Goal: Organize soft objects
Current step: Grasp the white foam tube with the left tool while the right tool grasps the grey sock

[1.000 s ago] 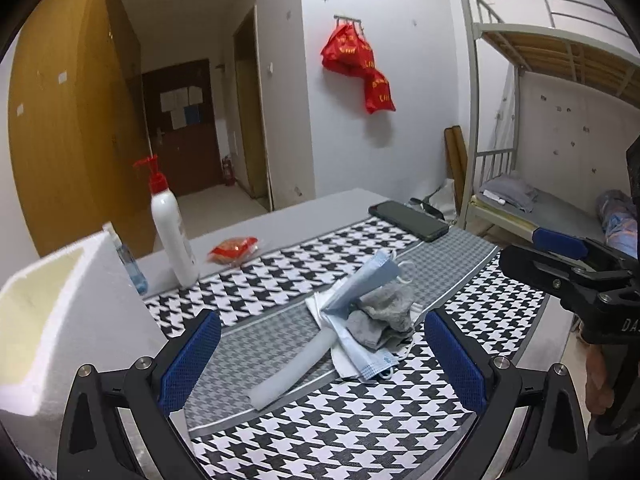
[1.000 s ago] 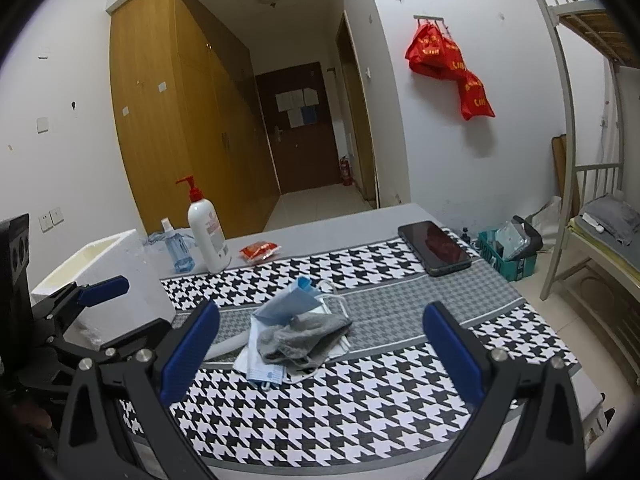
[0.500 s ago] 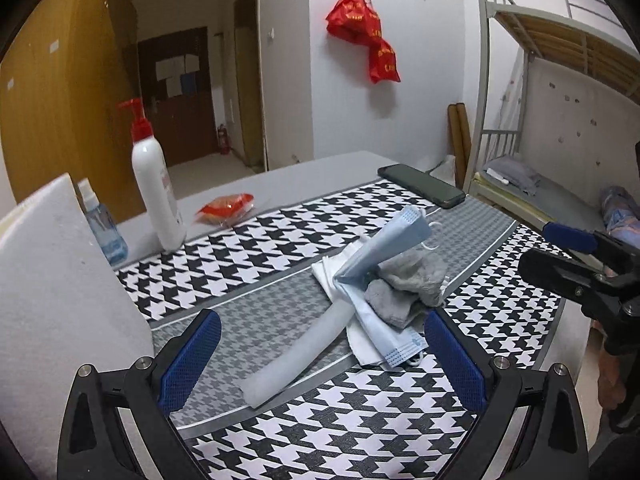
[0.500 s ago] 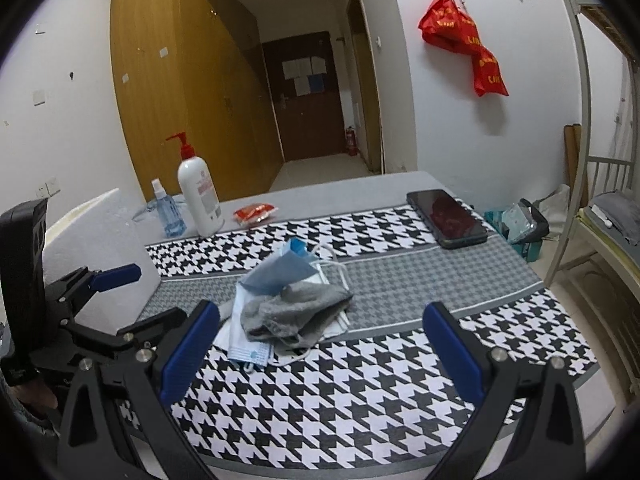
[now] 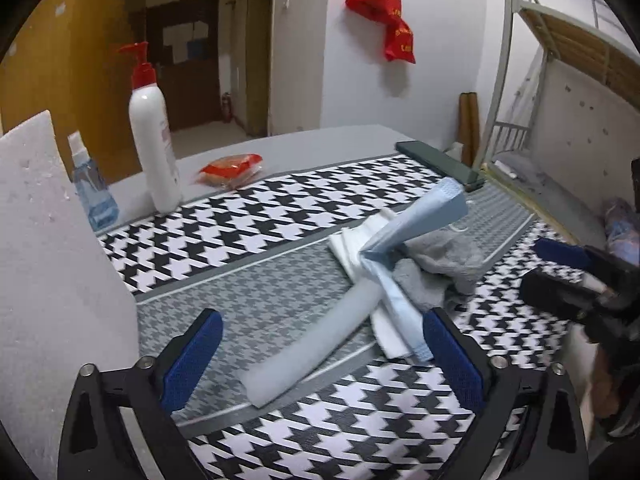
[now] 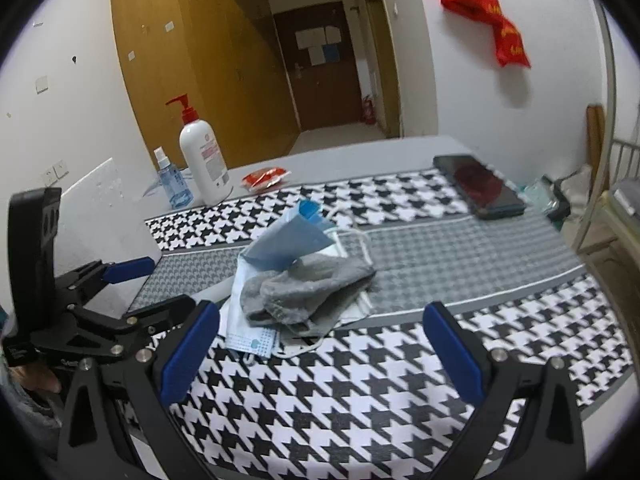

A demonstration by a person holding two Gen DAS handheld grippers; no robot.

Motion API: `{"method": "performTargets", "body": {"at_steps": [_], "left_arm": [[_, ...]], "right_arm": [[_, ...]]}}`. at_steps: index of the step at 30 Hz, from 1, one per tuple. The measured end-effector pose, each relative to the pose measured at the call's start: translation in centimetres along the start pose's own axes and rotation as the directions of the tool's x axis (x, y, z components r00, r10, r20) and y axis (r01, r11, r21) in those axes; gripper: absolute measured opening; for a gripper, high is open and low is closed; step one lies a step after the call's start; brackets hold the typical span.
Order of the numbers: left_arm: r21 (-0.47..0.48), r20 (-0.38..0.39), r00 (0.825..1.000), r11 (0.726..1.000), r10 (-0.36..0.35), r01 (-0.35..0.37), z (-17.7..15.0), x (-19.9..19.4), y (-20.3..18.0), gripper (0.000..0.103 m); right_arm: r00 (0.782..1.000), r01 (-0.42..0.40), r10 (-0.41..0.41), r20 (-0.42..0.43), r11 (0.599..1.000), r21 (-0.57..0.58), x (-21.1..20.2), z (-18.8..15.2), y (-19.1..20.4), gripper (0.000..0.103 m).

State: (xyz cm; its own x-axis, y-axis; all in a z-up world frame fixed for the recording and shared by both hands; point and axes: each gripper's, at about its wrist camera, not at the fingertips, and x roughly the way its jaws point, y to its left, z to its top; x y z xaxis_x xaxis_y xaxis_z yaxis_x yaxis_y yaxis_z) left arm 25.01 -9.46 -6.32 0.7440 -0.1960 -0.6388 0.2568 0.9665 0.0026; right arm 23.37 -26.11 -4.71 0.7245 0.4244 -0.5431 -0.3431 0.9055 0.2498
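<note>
A pile of soft things lies mid-table on the houndstooth cloth: a grey sock [image 6: 308, 292] [image 5: 444, 268], blue face masks [image 6: 286, 242] [image 5: 416, 216], white tissue or cloth [image 5: 352, 248] and a pale foam strip [image 5: 312, 348]. My left gripper [image 5: 320, 356] is open and empty, its fingers on either side of the strip's near end, apart from it. My right gripper [image 6: 320, 348] is open and empty, just short of the sock. Each gripper shows in the other's view: the left [image 6: 120, 292], the right [image 5: 576, 276].
A white foam box [image 5: 48, 272] stands at the left. Behind it are a small spray bottle [image 5: 92, 192], a white pump bottle [image 5: 154, 152] and a red packet [image 5: 232, 168]. A dark phone [image 6: 480, 186] lies at the table's far right. A bunk bed [image 5: 560, 80] stands to the right.
Both grippers have moved down and forward toward the pile, which now looks larger and closer. Both stay open. The pile has not moved.
</note>
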Motion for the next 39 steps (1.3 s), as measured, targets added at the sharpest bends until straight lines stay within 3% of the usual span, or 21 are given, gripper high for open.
{"method": "performTargets", "body": {"at_steps": [9,12,16,18,21,24,27,29,33,39], "left_arm": [[0.007,-0.066,0.998,1.000,-0.013,0.014,-0.4,1.1,0.3,0.079],[0.018,-0.110,0.994,1.000,-0.023,0.025,-0.6,1.8,0.1,0.070],[0.004,-0.140,0.990,1.000,-0.015,0.016,-0.8,2.3,0.5,0.051],[0.003,-0.161,0.987,1.000,-0.006,0.007,-1.0,2.7,0.6,0.049],[0.020,-0.151,0.988,1.000,-0.001,0.004,-1.0,2.7,0.5,0.049],[0.018,-0.147,0.989,1.000,0.004,-0.001,-1.0,2.5,0.5,0.040],[0.013,-0.131,0.991,1.000,0.000,0.002,-1.0,2.2,0.6,0.029],[0.016,-0.107,0.994,0.999,-0.028,0.030,-1.0,1.6,0.5,0.015],[0.047,-0.090,0.994,0.996,-0.067,0.072,-1.1,1.0,-0.5,0.014],[0.010,-0.059,0.991,0.993,-0.120,0.121,-0.9,0.0,0.0,0.014]], "right_arm": [[1.000,-0.009,0.009,-0.028,1.000,-0.016,1.1,0.0,0.3,0.103],[0.999,-0.012,0.011,-0.041,1.000,-0.010,1.7,0.1,0.3,0.103],[0.999,-0.012,0.011,-0.050,1.000,-0.018,2.2,0.3,0.6,0.103],[0.999,-0.016,0.015,-0.049,1.000,-0.025,2.3,0.4,0.8,0.103],[0.999,-0.023,0.021,-0.050,0.999,-0.031,2.4,0.5,1.0,0.103],[0.998,-0.026,0.024,-0.051,0.999,-0.041,2.5,0.5,1.3,0.103],[0.998,-0.023,0.021,-0.054,0.999,-0.044,2.6,0.6,1.3,0.103],[0.998,-0.021,0.018,-0.057,0.999,-0.046,2.8,0.6,1.2,0.103],[0.997,-0.003,0.000,-0.071,0.999,-0.048,3.5,0.6,1.1,0.103],[0.997,-0.013,0.009,-0.080,0.999,-0.042,4.1,0.8,1.1,0.103]]}}
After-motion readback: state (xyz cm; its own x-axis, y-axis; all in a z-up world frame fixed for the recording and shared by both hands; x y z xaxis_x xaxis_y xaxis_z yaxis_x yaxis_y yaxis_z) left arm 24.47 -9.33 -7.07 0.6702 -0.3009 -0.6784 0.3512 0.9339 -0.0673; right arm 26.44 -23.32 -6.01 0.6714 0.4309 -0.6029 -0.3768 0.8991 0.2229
